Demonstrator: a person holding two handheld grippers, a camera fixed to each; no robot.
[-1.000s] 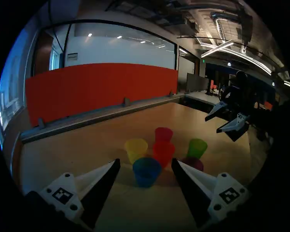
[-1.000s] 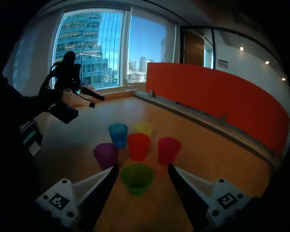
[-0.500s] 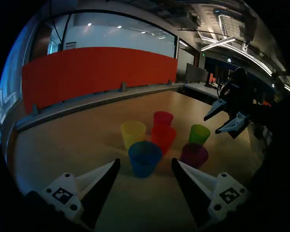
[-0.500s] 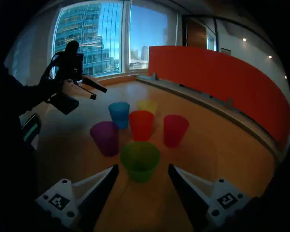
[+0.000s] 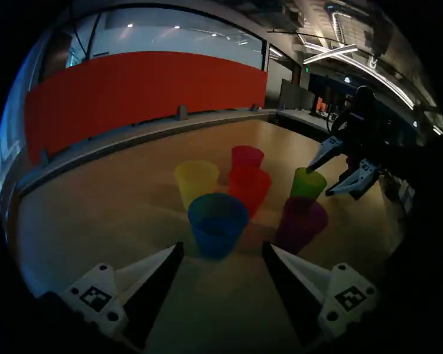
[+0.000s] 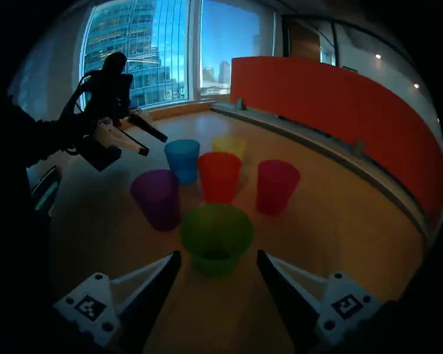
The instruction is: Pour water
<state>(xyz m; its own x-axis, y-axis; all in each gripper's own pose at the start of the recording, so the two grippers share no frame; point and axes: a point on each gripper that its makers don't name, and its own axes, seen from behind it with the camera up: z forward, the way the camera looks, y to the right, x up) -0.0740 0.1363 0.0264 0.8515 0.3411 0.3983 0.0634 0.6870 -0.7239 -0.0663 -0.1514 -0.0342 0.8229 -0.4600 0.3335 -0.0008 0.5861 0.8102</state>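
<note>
Plainly, the blue cup (image 5: 217, 224) and green cup (image 6: 215, 236) stand upright.

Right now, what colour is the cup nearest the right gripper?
The cup is green; right gripper view.

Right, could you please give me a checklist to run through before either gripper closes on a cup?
1. Left gripper open: ok.
2. Right gripper open: ok.
3. Blue cup upright and centred ahead of the left gripper's fingers: ok.
4. Green cup upright and centred ahead of the right gripper's fingers: ok.
5. Gap between the green cup and the purple cup for a finger: cannot tell.
6. Water in any cup: cannot tell.
</note>
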